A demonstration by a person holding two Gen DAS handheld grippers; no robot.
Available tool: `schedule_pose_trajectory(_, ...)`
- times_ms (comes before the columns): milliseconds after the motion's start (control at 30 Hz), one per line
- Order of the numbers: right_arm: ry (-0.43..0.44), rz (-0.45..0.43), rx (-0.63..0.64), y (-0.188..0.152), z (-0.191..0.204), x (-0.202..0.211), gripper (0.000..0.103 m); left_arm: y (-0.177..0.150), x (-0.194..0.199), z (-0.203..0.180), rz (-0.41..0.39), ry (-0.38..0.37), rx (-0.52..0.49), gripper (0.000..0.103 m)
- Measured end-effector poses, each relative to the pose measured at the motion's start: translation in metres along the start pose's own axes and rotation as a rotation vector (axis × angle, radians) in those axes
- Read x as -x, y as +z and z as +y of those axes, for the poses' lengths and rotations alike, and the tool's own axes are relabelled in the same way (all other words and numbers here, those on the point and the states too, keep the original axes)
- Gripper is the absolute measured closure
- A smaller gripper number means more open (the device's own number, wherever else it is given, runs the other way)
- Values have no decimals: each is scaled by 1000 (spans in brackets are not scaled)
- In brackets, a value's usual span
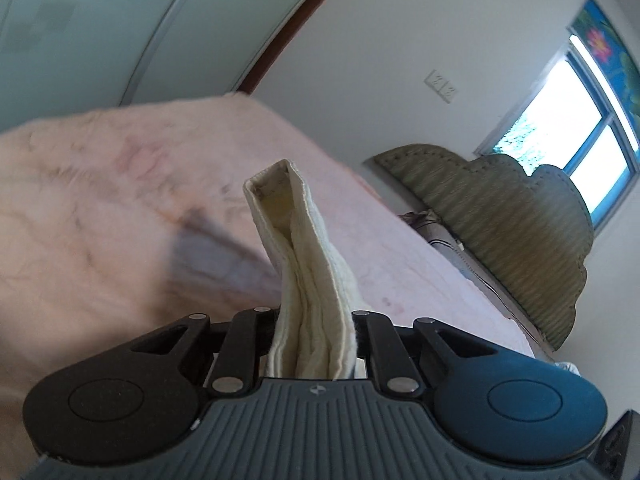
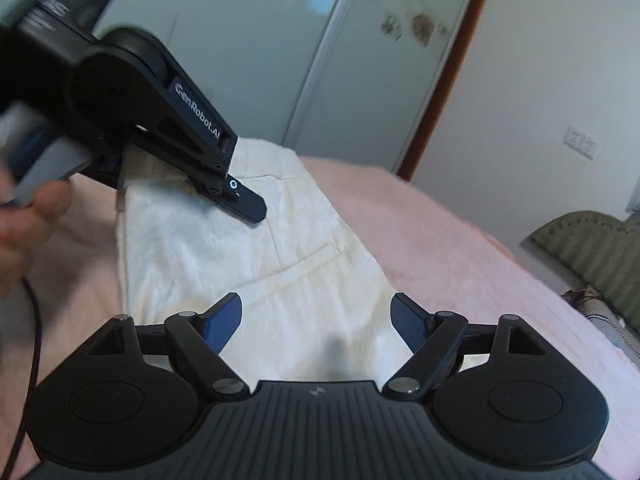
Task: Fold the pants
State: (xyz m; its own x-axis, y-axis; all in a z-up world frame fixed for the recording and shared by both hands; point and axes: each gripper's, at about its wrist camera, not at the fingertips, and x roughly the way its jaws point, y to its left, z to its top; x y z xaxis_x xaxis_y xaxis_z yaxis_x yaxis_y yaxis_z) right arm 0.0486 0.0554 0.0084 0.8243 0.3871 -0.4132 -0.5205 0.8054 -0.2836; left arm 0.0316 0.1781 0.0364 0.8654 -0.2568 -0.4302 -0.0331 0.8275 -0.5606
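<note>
Bedroom, pink bed (image 2: 460,248) cover as the work surface; padded headboard (image 1: 500,216) and window (image 1: 580,128) off to the right of the left hand-held gripper (image 1: 314,344).

Cream pants (image 2: 248,264) lie spread on the bed, straight ahead of the right hand-held gripper (image 2: 316,320), whose blue pads (image 2: 226,320) stand wide apart with nothing between them, just above the cloth.

Left hand-held gripper is clamped on a bunched, layered edge of the pants (hem or waistband, can't tell), which sticks up ahead of its jaws.

Step in hand, as I judge it: carrying the pinched edge over to make a fold. Keep the pinch firm, lift enough to clear the lower layer, and let the right one pin or take the matching corner so the edge lands square.

Hard to make out: both views blurred; far end of the pants hidden behind the left tool in the right view; a hand (image 2: 24,236) is cut off at the frame edge.
</note>
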Motion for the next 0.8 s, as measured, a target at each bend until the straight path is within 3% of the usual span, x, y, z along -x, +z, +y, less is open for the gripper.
schedule_pose_trajectory(167, 27, -54, -65, -2, -7, 11, 20, -12, 9, -40, -25, -36, -85, 87)
schedule_pose_trajectory(467, -28, -156, -150, -14, -43, 57, 20, -36, 3, -122, -25, -145, -219, 82)
schedule_pose_trajectory(667, -101, -204, -233, -40, -89, 99, 20, -65, -25, -193, 33, -267, -317, 79)
schedule_pose_trajectory(800, -144, -178, -245, -65, -116, 123, 20, -96, -55, -234, 108, -306, -380, 78)
